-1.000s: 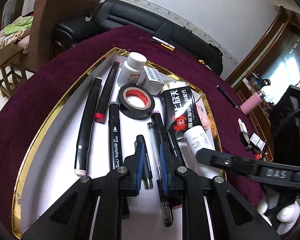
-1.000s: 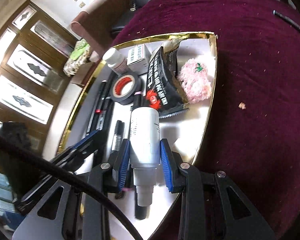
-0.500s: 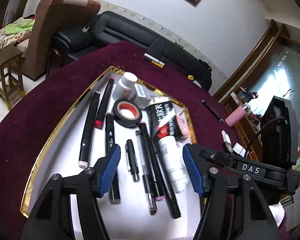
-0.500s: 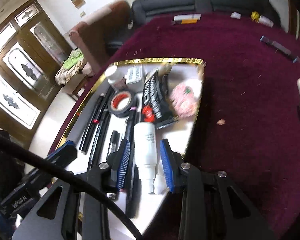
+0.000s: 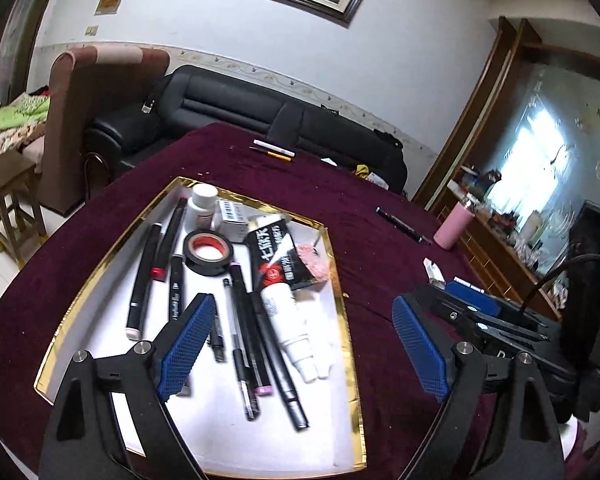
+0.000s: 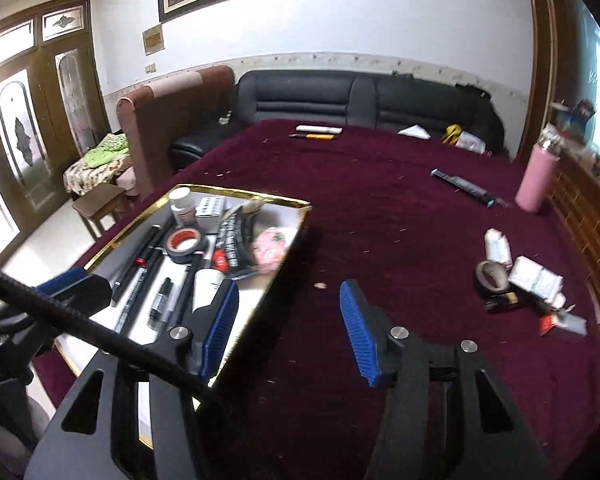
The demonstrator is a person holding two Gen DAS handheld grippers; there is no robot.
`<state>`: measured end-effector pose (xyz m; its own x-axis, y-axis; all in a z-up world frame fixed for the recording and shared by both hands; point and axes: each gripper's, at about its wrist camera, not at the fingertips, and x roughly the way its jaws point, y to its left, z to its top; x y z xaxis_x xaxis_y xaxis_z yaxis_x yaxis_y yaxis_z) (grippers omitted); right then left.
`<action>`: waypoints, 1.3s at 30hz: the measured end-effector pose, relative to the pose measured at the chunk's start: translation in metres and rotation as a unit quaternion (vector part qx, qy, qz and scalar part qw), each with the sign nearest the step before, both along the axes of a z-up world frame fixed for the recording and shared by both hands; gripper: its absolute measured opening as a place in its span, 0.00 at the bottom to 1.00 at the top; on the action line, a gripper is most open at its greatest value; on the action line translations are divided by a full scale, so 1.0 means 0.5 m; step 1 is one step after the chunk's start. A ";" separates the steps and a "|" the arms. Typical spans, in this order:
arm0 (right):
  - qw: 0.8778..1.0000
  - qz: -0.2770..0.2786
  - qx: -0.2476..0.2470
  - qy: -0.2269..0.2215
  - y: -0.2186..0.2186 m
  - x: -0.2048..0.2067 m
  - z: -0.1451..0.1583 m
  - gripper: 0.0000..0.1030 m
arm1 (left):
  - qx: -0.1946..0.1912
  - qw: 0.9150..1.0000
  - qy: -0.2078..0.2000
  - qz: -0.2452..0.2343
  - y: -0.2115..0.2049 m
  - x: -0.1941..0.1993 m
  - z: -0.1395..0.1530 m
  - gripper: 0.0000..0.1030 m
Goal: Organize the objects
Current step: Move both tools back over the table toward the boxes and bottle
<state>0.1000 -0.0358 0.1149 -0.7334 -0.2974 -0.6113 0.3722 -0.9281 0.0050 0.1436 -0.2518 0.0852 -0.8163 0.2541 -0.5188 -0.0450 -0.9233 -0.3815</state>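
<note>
A gold-rimmed white tray (image 5: 342, 312) (image 6: 292, 202) lies on the maroon table. It holds several markers and pens (image 5: 146, 276), a black tape roll (image 5: 208, 252) (image 6: 185, 245), a white pill bottle (image 5: 202, 206), a small box (image 5: 232, 216), a black pouch (image 5: 276, 256), a pink fluffy item (image 5: 314, 262) and a white spray bottle (image 5: 286, 324) (image 6: 204, 284). My left gripper (image 5: 304, 344) is open and empty, raised above the tray's near end. My right gripper (image 6: 290, 328) is open and empty, raised over the tray's right edge.
Loose items lie on the cloth at the right: a tape roll (image 6: 490, 278), small boxes (image 6: 534, 280), a dark pen (image 6: 466, 188), a pink tumbler (image 6: 536, 180). Pens (image 6: 318, 132) lie at the far edge. A black sofa (image 6: 364, 98) stands behind.
My right gripper let go of the white spray bottle, which now lies in the tray. Both grippers opened wide and pulled up and back from the tray.
</note>
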 end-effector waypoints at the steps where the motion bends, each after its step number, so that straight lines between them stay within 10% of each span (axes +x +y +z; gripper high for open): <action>1: 1.000 -0.004 0.005 0.007 0.005 0.003 0.000 0.52 | -0.007 1.000 -0.001 -0.003 0.013 -0.002 0.004 0.84; 22: 0.995 -0.100 -0.013 0.013 0.230 -0.010 -0.013 0.61 | -0.105 0.986 -0.057 -0.120 0.308 -0.054 -0.019 0.84; 39: 0.992 -0.124 -0.025 -0.025 0.324 -0.061 -0.049 0.62 | -0.125 0.978 -0.129 -0.105 0.376 -0.171 -0.125 0.84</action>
